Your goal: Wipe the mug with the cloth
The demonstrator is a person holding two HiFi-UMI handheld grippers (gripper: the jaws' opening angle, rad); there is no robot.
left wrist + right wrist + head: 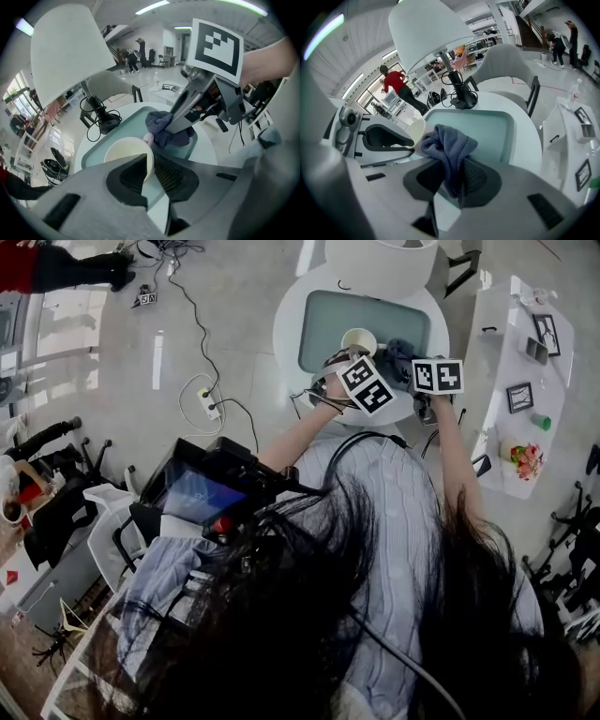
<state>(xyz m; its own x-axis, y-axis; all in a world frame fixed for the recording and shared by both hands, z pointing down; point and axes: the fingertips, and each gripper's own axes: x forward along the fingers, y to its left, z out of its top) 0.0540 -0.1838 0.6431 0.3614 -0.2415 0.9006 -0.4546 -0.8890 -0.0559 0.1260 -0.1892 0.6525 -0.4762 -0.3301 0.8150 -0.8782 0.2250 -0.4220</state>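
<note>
A cream mug (126, 157) is held over the pale green tray (117, 129), its rim pinched between the jaws of my left gripper (151, 169). The grey-blue cloth (447, 147) hangs bunched from my right gripper (452, 180), which is shut on it. The cloth (166, 129) touches the mug's far side, next to a pinkish handle (147, 138). In the head view the mug (359, 340) and cloth (397, 352) sit just beyond both marker cubes, over the tray (328, 320). The mug (415, 130) shows at the cloth's left in the right gripper view.
A white lamp shade (429, 28) hangs over the round white table (291, 320), its black base and cable (461, 101) at the tray's far edge. A grey chair (506, 63) stands behind. A white side table (520, 381) with frames is on the right.
</note>
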